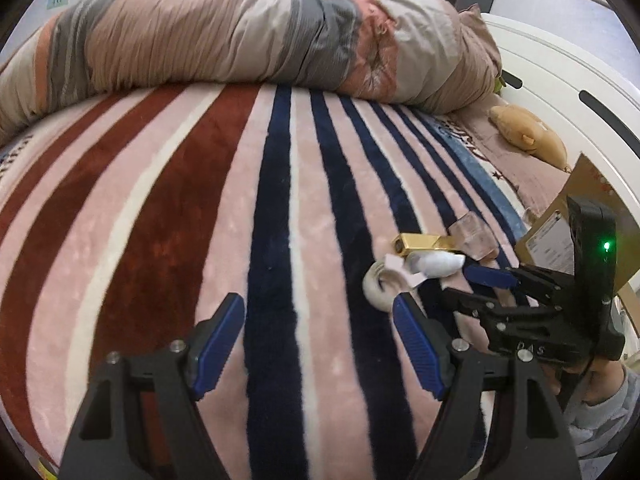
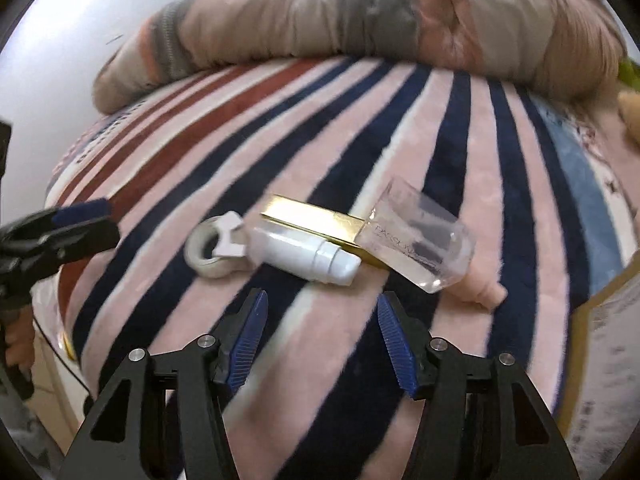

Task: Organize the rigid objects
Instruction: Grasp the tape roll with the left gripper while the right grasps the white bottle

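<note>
Four small rigid things lie bunched together on the striped blanket (image 2: 280,128) of the bed: a white tube (image 2: 308,258) in front, a gold bar-shaped case (image 2: 316,220) touching it behind, a clear angular bottle (image 2: 420,240) at the case's right end, and a roll of tape (image 2: 210,256) just to the left with a paper tab sticking up. The right gripper (image 2: 322,340) hovers just short of the white tube, its fingers (image 2: 250,340) spread wide and holding nothing. The left gripper (image 1: 320,344) hangs over bare blanket to the left of the cluster, fingers (image 1: 218,344) likewise released and empty. A brown cardboard box (image 1: 580,216) stands at the bed's right edge, probably the place the things are meant to go, though that is a guess. To take the tube cleanly, the right gripper would best come in across the tube's short width, low to the soft blanket, and avoid nudging the gold case or the bottle, since these things touch and could roll. A rolled duvet (image 2: 320,20) lies well behind.
</note>
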Tool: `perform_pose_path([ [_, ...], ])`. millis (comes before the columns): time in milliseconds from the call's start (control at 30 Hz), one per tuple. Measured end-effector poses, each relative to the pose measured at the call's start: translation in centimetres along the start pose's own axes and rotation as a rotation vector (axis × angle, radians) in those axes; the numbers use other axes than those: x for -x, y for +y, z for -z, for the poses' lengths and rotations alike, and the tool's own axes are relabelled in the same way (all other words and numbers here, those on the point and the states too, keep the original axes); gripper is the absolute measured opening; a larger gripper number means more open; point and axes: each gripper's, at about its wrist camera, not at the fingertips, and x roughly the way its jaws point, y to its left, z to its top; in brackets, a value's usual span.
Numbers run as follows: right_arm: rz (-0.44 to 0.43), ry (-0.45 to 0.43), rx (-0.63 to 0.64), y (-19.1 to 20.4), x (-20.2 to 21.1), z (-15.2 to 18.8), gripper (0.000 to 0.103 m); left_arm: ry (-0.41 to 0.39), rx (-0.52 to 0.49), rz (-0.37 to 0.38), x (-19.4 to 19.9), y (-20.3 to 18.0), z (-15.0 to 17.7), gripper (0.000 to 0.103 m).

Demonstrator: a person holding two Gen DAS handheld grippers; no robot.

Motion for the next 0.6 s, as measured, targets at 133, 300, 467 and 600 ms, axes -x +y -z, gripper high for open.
perform_pose_path([
  [133,0.007,-0.015,0.03,0.5,-1.0,-0.8,0.059,0.016,0.012,0.009,-1.1,0.4,0.1,0.074],
  [300,0.023,-0.026,0.033,1.2,-1.2,-1.3,0.048,0.035,0.008,0.014,-1.9,0.2,0.0,0.074],
  [467,0.0,-0.012,0.091,0.9,0.2,-0.7,0.026,0.049,-0.027,0.044,-2.6,-1.3,-0.2,0.074],
  [600,-0.045,0.007,0.107,0.6,1.8,0.6,0.021,0.071,-0.067,0.092,-4.3,-3.3,-0.7,0.074],
])
